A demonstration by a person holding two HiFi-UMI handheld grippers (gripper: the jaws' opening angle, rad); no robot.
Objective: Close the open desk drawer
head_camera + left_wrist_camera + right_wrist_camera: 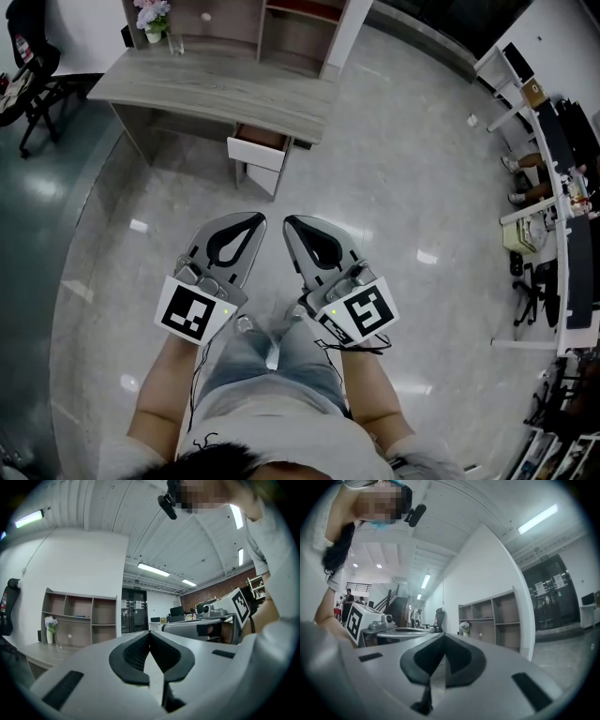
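A grey wooden desk [220,89] stands at the far side of the floor in the head view. Its drawer [257,152], white-fronted with a wooden inside, is pulled out under the desk's right end. Both grippers are held side by side well short of the desk, above the person's knees. The left gripper [260,217] is shut with nothing in it, its dark pads [136,656] meeting at the tip. The right gripper [287,221] is shut and empty too, pads [457,656] pressed together. In the gripper views, the drawer itself is hidden.
An open shelf unit [281,28] stands behind the desk, and a vase of flowers [153,19] is on the desk's left corner. A black chair [33,66] is at the far left. Office desks and chairs [553,187] line the right side. Glossy tiled floor [394,187] lies between.
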